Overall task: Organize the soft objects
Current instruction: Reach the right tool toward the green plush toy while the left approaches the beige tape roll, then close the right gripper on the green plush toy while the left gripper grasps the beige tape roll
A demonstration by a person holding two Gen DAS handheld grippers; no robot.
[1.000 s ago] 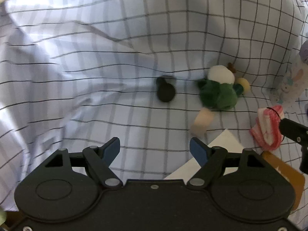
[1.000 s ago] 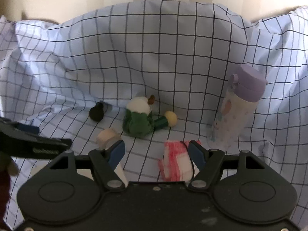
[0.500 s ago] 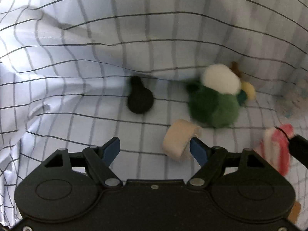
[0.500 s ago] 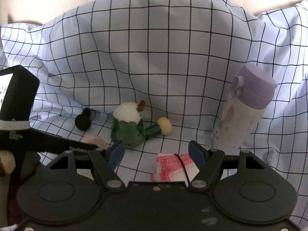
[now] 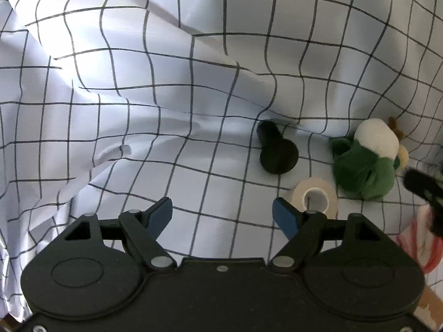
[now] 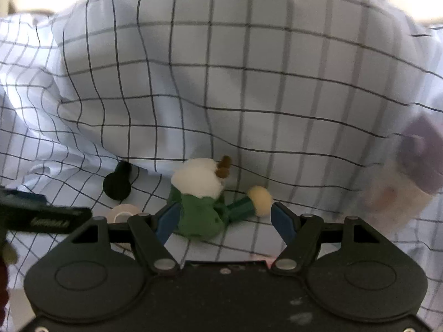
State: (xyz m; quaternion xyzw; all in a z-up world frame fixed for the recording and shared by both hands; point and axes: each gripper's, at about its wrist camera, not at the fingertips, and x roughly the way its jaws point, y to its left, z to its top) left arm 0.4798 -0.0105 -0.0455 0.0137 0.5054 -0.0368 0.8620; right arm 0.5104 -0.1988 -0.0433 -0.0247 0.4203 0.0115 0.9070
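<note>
Counting from my seat: one green plush toy (image 6: 198, 213), one tape roll (image 5: 315, 195) at its nine o'clock, one black knob (image 5: 277, 150); both tools, left (image 5: 223, 211) and right (image 6: 224, 217), spread, pinching nothing.

Two close, downward wrist views, sharing the green plush toy (image 5: 362, 163).

Soft daylight fills both of my views, brightest on the checked cloth (image 5: 83, 63) at upper left of the left wrist view, where a fold glares nearly white. Folds throw gentle grey shadows, and the black knob (image 5: 277, 152) sits partly in one. That view is mostly sharp, though its right edge smears: the pink-and-white bundle (image 5: 423, 246) is blurred. My right wrist view is hazier throughout, and the purple-capped bottle (image 6: 409, 177) is badly smeared. Grid lines bow outward toward the rims, and the corners go dark.
</note>
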